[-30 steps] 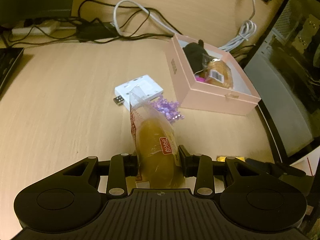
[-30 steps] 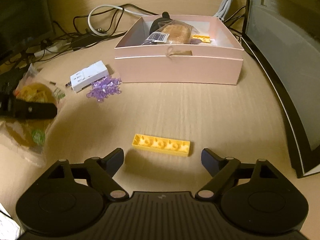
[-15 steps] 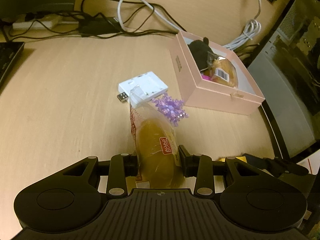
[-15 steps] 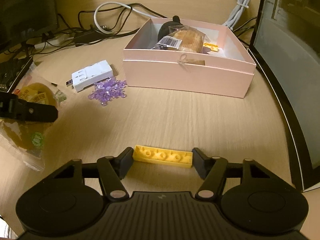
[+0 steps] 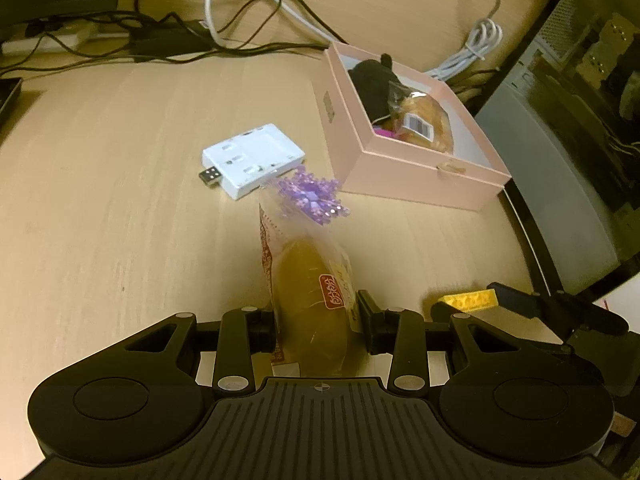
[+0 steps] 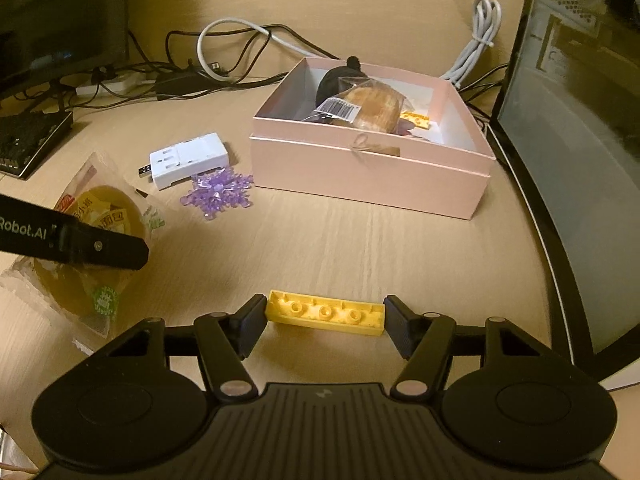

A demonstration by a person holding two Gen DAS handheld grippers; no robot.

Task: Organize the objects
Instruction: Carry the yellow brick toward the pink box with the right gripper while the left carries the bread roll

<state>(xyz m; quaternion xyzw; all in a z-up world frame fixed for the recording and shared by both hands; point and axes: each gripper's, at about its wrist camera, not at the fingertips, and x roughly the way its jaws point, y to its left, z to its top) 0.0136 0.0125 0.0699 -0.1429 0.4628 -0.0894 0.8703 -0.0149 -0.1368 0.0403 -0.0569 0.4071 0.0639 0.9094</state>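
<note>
We see the left gripper (image 5: pixel 318 328) clamped on a bagged bun (image 5: pixel 310 300), pads pressed into the wrapper on both sides, bag standing on edge between them. The right gripper (image 6: pixel 325 322) has its jaws at middling width, just been closing, with a yellow brick (image 6: pixel 325 313) lengthwise between them; pads look to be touching both brick ends, so we call it gripped.

Left view shows the bun edge-on and only a corner of the brick (image 5: pixel 468 300) at the right. It looks down into the pink box (image 5: pixel 400 164) from its left corner: black plush (image 5: pixel 372 84) and another wrapped bun (image 5: pixel 424 120). Right view shows the held bun's flat face (image 6: pixel 96 240) with a left finger (image 6: pixel 100 246) across it, and a small yellow piece (image 6: pixel 416 120) in the box (image 6: pixel 368 176) that the left view does not show.

On the desk (image 6: pixel 360 248), a white charger (image 6: pixel 188 160) and a purple snowflake (image 6: pixel 218 196) lie just beside each other, near the box's left wall. Bare desk lies between brick and box front. A dark PC case (image 6: pixel 580 160) stands close along the right, near the box's right wall. Cables (image 6: pixel 224 72) lie behind, well apart from both grippers.
</note>
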